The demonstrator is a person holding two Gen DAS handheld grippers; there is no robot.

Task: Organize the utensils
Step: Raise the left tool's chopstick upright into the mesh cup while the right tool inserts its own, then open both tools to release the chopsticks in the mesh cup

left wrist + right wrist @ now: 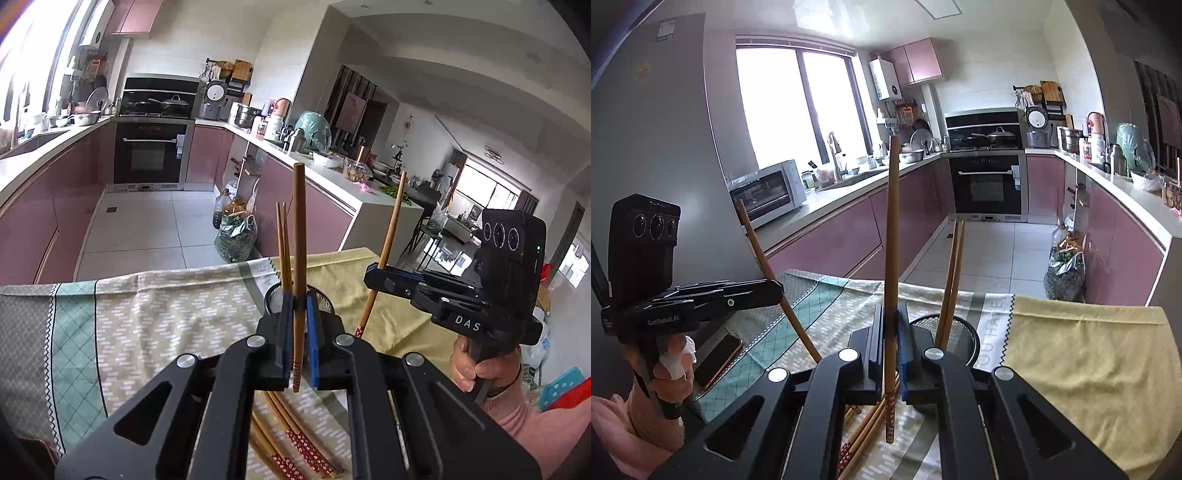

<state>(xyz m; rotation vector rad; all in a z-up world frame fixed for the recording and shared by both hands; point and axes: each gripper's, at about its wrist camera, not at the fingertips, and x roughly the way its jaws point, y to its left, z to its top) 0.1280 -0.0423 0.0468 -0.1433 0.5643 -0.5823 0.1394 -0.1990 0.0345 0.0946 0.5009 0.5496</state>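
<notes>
Each hand-held gripper, left (pixel 298 334) and right (pixel 892 345), is clamped on 1 upright chopstick (pixel 298 258). The mesh holder (pixel 960 338) stands just ahead, probably nearer the right one.

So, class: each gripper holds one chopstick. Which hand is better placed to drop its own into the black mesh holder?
Probably right. The right gripper, shut on a chopstick, sits right beside the mesh holder; the left gripper is farther off to the side.
</notes>
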